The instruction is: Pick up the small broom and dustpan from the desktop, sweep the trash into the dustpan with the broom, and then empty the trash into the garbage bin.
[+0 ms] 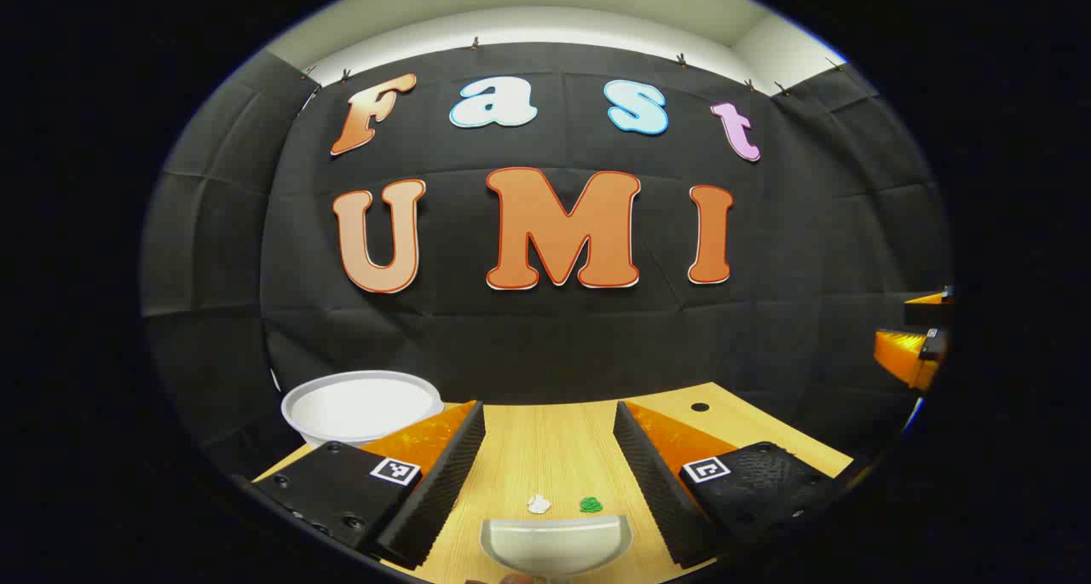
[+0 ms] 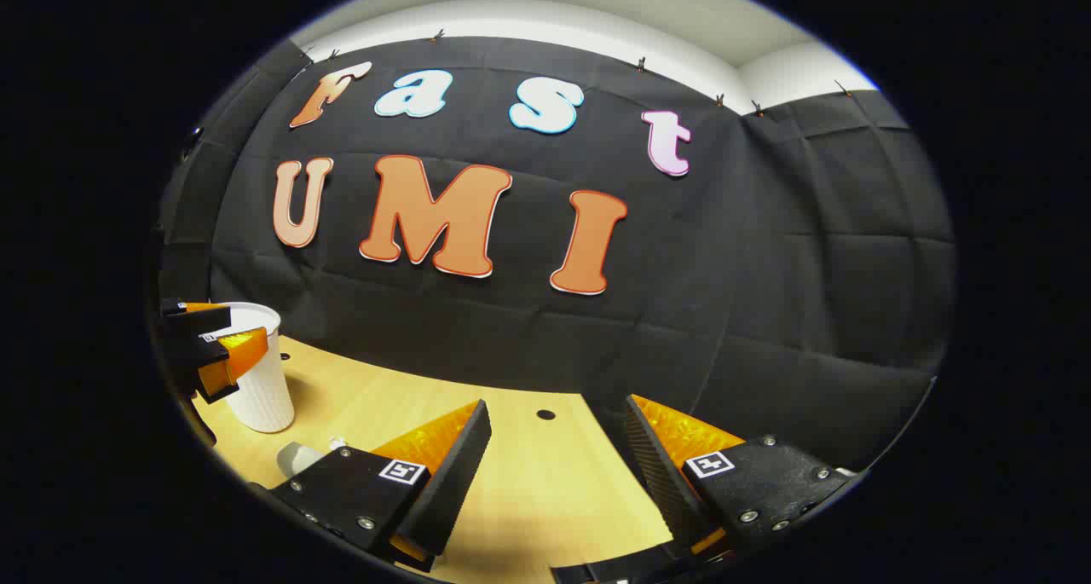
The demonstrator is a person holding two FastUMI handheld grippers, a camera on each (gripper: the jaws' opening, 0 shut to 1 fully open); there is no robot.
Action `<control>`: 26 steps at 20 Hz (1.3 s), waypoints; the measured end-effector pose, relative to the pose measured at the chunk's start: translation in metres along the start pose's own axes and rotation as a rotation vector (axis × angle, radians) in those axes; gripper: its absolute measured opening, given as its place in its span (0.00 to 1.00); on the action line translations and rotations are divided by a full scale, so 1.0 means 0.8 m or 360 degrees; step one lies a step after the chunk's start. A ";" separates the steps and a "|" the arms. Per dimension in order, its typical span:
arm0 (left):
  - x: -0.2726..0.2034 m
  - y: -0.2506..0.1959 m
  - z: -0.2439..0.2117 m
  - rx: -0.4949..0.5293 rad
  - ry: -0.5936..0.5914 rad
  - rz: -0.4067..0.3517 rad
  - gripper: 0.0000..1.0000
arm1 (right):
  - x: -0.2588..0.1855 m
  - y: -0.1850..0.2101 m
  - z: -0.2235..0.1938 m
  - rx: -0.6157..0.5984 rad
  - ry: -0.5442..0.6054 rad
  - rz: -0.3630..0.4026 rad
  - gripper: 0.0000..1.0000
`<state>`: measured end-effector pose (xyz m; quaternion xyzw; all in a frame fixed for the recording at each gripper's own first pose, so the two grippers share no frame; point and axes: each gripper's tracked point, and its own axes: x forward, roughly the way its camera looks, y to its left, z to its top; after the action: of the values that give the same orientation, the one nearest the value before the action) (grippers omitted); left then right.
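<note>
In the left gripper view, a pale grey dustpan [image 1: 554, 543] lies on the wooden desk [image 1: 554, 448] just below and between my left gripper's [image 1: 549, 409] open fingers, which hold nothing. A white scrap [image 1: 539, 505] and a green scrap [image 1: 591, 505] lie right beyond the dustpan's lip. My right gripper [image 2: 557, 405] is open over bare desk with nothing between its fingers. The dustpan's edge [image 2: 298, 458] and the white scrap [image 2: 338, 442] peek out left of its left finger. A black shape [image 2: 614, 571] sits at the bottom edge of the right gripper view; I cannot tell what it is.
A white ribbed garbage bin [image 2: 256, 379] stands at the desk's back left, its round rim [image 1: 362, 405] just behind my left finger. The right gripper [image 1: 916, 345] shows far right in the left gripper view, and the left gripper [image 2: 209, 354] far left in the right gripper view. A small hole [image 2: 545, 414] marks the desk's rear.
</note>
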<state>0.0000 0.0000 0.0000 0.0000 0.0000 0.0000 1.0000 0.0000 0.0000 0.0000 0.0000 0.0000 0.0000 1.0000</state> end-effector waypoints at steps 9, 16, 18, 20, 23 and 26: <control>-0.024 0.034 -0.007 -0.0006 0.0038 0.0119 0.96 | -0.009 0.151 -0.041 0.0279 0.0163 0.0430 0.95; -0.030 0.049 -0.006 0.0004 0.0022 0.0160 0.96 | 0.007 0.175 -0.035 0.0328 0.0143 0.0499 0.95; -0.027 0.055 0.000 0.0022 0.0007 0.0187 0.96 | 0.010 0.176 -0.029 0.0342 0.0110 0.0508 0.95; -0.027 0.060 0.003 0.0032 -0.0009 0.0217 0.96 | 0.011 0.184 -0.030 0.0330 0.0123 0.0555 0.95; -0.024 0.053 0.005 0.0028 -0.0025 0.0199 0.95 | 0.016 0.179 -0.028 0.0311 0.0118 0.0553 0.95; -0.027 0.054 0.012 0.0072 -0.0073 0.0218 0.96 | 0.017 0.181 -0.031 0.0310 0.0127 0.0559 0.95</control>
<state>-0.0218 0.0434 0.0099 0.0225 -0.0231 0.0684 0.9971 0.0137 0.1447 -0.0249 0.0967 0.0395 0.1743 0.9791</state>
